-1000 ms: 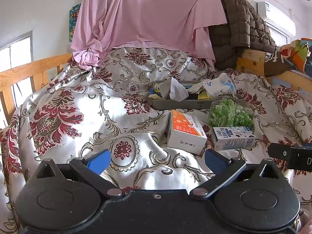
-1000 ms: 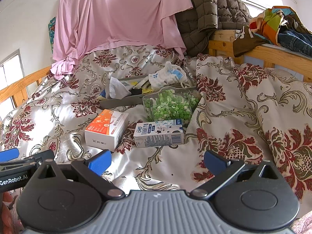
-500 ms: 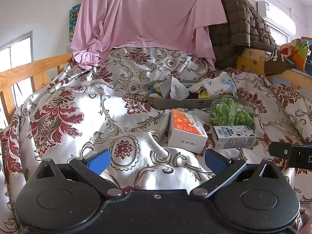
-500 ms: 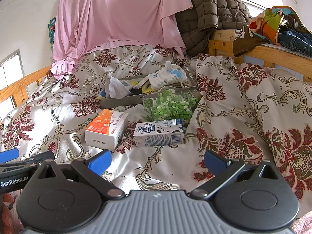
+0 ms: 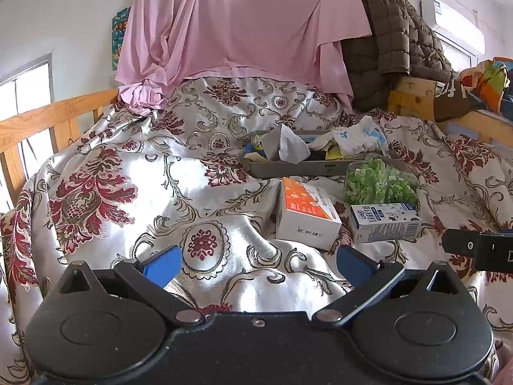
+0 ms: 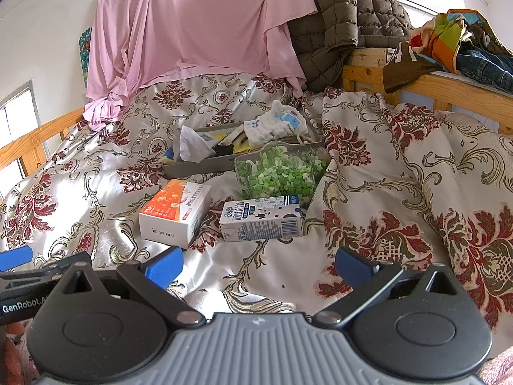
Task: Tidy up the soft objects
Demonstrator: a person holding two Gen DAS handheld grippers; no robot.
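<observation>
A grey tray (image 5: 290, 169) (image 6: 205, 164) sits mid-bed, holding a grey-white cloth (image 5: 283, 145) (image 6: 192, 146), a white-and-blue cloth (image 5: 356, 136) (image 6: 275, 123) and small dark and yellow items. In front of it lie an orange-and-white box (image 5: 306, 213) (image 6: 176, 213), a blue-and-white carton (image 5: 383, 222) (image 6: 261, 218) and a clear tub of green pieces (image 5: 378, 184) (image 6: 279, 173). My left gripper (image 5: 256, 264) stands open over the bedspread, well short of the box. My right gripper (image 6: 258, 266) is open too, just before the carton. Nothing sits between either pair of fingers.
A floral satin bedspread (image 5: 128, 173) covers the bed. A pink sheet (image 5: 237, 22) and a brown quilted jacket (image 5: 391, 45) hang at the back. Wooden rails run on the left (image 5: 41, 118) and right (image 6: 449, 86), the right one piled with clothes (image 6: 455, 41).
</observation>
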